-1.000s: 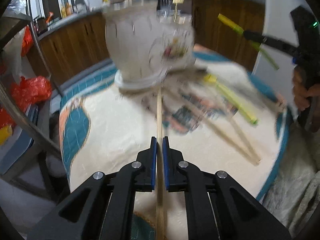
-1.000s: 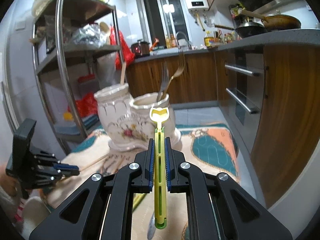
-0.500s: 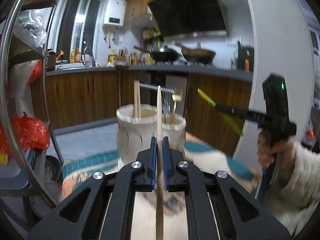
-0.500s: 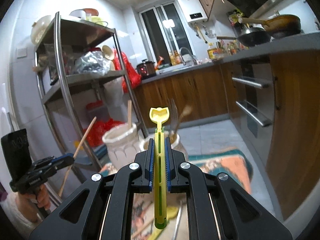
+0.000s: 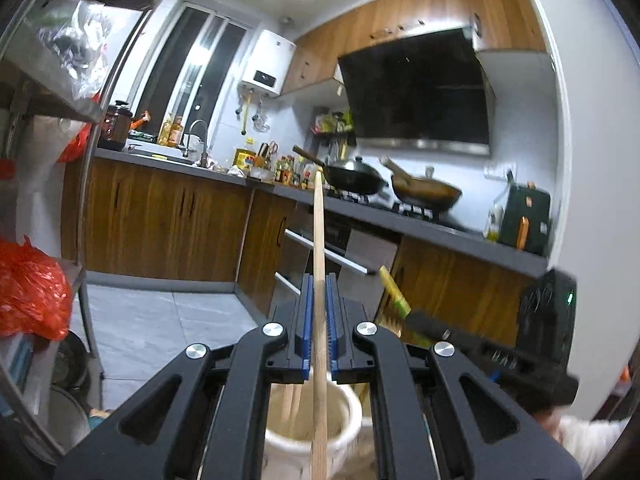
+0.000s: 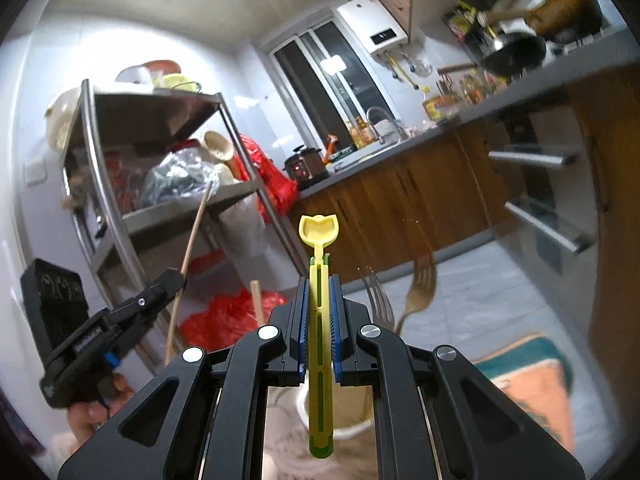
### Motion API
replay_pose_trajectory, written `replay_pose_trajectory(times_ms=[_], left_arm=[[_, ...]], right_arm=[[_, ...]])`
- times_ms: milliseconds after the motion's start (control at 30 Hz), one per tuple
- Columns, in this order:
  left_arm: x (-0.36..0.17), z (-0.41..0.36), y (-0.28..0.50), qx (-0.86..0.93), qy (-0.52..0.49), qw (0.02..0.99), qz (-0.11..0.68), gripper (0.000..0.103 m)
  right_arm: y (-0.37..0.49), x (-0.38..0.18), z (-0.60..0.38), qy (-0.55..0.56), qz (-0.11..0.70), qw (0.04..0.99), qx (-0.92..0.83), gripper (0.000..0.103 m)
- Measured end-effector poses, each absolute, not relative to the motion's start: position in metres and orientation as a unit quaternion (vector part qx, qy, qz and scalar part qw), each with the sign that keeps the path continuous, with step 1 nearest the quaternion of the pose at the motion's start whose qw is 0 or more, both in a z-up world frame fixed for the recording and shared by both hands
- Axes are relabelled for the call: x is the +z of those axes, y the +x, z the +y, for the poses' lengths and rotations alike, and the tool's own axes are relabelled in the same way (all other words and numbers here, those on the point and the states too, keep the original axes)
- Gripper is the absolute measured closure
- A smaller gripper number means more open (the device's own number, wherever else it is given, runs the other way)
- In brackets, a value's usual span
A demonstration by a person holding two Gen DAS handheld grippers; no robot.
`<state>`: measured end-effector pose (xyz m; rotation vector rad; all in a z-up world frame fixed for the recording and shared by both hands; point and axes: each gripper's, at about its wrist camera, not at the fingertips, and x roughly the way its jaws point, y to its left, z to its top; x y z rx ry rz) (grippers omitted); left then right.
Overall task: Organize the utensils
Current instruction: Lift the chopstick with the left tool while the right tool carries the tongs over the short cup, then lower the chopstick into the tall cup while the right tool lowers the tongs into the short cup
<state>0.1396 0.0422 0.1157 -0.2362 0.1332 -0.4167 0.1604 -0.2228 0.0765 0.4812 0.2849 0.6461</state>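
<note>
Two pairs of jaws were each clamped on a utensil above the holder. The left gripper [image 5: 319, 320] pinched a long pale wooden chopstick [image 5: 318, 240] between its blue pads, partway along the shaft. The stick stood close to upright, its long axis in line with the fingers, one end rising well above the jaws and the other reaching down over the mouth of the cream ceramic utensil pot [image 5: 352, 408], where other wooden sticks already leaned. The right gripper [image 6: 319, 328] squeezed a slim yellow plastic spoon with a green slotted handle [image 6: 319, 280], scoop end pointing up and away, handle tip hanging below the jaws over a second cream compartment [image 6: 352, 420]. Metal forks [image 6: 416, 292] stood in that compartment just beside the spoon.

Both utensils looked light and stiff. The chopstick seemed smooth and narrow, so it could swivel in a one-point pinch; a hold near mid-length probably kept it steadiest. The spoon's flat handle likely gave the pads a surer seat. The ceramic pot appeared breakable, so a gentle release seemed wise.
</note>
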Motion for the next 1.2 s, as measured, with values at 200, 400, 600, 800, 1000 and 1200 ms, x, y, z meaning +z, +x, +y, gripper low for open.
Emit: replay_pose_trajectory(times_ms=[200, 400, 600, 800, 1000, 1200], left_arm=[[0.108, 0.033, 0.156, -0.176, -0.115, 0.977, 0.038, 0.097], [0.093, 0.023, 0.161, -0.159, -0.089, 0.983, 0.039, 0.097], [0.083, 0.028, 0.154, -0.149, -0.084, 0.985, 0.033, 0.097], [0.073, 0.037, 0.149, -0.146, -0.084, 0.985, 0.041, 0.097], [0.067, 0.039, 0.135, -0.151, -0.073, 0.985, 0.046, 0.097], [0.062, 0.035, 0.124, -0.152, -0.056, 0.985, 0.055, 0.097]], right_arm=[[0.177, 0.065, -0.207, 0.233, 0.144, 0.91, 0.312, 0.093], [0.18, 0.059, -0.189, 0.18, 0.134, 0.928, 0.297, 0.093], [0.176, 0.05, -0.173, 0.122, 0.125, 0.947, 0.268, 0.093], [0.167, 0.049, -0.168, 0.077, 0.122, 0.958, 0.249, 0.093], [0.153, 0.051, -0.174, 0.061, 0.13, 0.96, 0.239, 0.093], [0.141, 0.05, -0.18, 0.056, 0.127, 0.959, 0.247, 0.093]])
